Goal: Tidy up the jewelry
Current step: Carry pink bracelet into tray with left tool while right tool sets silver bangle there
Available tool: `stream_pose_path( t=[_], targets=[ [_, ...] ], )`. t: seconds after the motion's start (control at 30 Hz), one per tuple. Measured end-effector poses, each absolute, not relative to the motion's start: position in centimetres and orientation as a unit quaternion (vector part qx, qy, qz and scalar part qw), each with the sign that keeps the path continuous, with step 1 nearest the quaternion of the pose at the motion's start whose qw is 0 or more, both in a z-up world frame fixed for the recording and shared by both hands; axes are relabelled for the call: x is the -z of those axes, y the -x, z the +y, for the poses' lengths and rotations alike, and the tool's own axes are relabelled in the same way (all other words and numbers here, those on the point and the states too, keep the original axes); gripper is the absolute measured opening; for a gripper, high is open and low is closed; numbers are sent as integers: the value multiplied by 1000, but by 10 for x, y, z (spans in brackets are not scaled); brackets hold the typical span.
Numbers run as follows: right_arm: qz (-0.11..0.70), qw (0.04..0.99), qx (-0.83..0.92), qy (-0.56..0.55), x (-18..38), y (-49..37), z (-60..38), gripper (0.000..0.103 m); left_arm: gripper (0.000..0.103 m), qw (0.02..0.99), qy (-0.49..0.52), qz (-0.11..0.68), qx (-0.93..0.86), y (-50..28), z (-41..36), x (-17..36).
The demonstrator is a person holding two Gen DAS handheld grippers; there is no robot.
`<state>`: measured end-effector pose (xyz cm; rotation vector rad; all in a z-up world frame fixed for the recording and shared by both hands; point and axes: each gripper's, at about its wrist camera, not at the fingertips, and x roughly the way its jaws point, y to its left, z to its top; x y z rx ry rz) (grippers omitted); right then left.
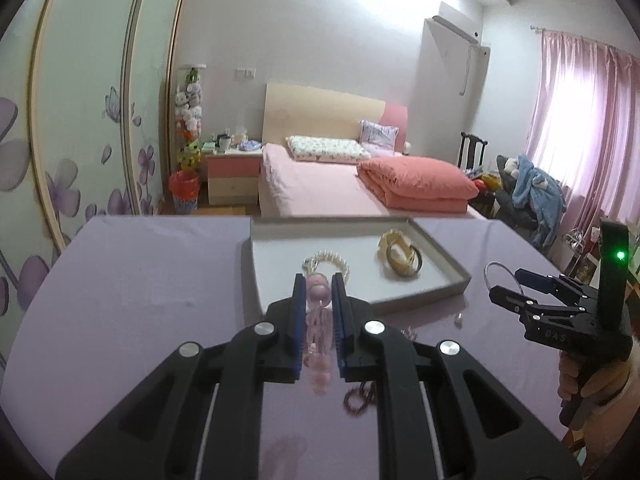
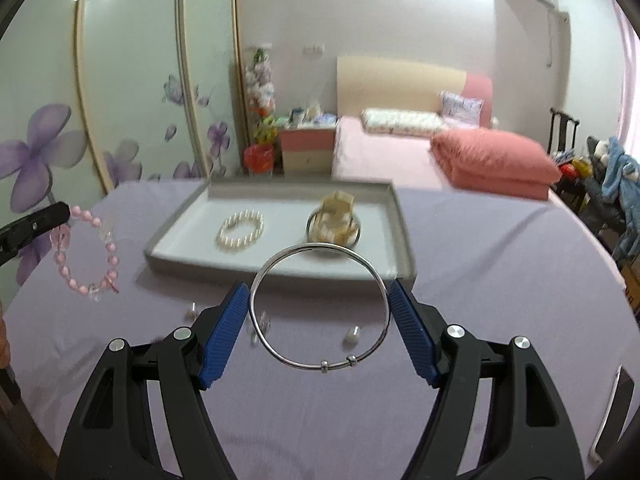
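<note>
My left gripper (image 1: pixel 319 280) is shut on a pink bead bracelet (image 1: pixel 318 320) and holds it above the purple table; the bracelet also shows in the right wrist view (image 2: pixel 86 256), hanging from the left gripper's fingertips (image 2: pixel 48 216). My right gripper (image 2: pixel 320 292) is shut on a silver bangle (image 2: pixel 320 306), held across its width above the table, just in front of the grey tray (image 2: pixel 188 218). The right gripper also shows in the left wrist view (image 1: pixel 516 284). In the tray (image 1: pixel 444 264) lie a pearl bracelet (image 2: pixel 240 230) and a cream and dark bangle pile (image 2: pixel 335 222).
Small loose pieces (image 2: pixel 352 336) lie on the purple table (image 2: pixel 500 280) under the bangle. A dark bead string (image 1: pixel 358 398) lies on the table (image 1: pixel 140 280) near my left gripper. A bed (image 1: pixel 320 188) and a wardrobe (image 1: pixel 80 120) stand beyond the table.
</note>
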<state>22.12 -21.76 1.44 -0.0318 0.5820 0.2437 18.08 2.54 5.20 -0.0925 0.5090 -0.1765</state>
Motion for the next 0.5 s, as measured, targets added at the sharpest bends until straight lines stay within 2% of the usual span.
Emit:
stream_pose_path(
  t=[0.5],
  targets=[
    [194,975,-104,-36,-46,-265,-222,72,13,971,57,214,91,-239,3,-85]
  ],
)
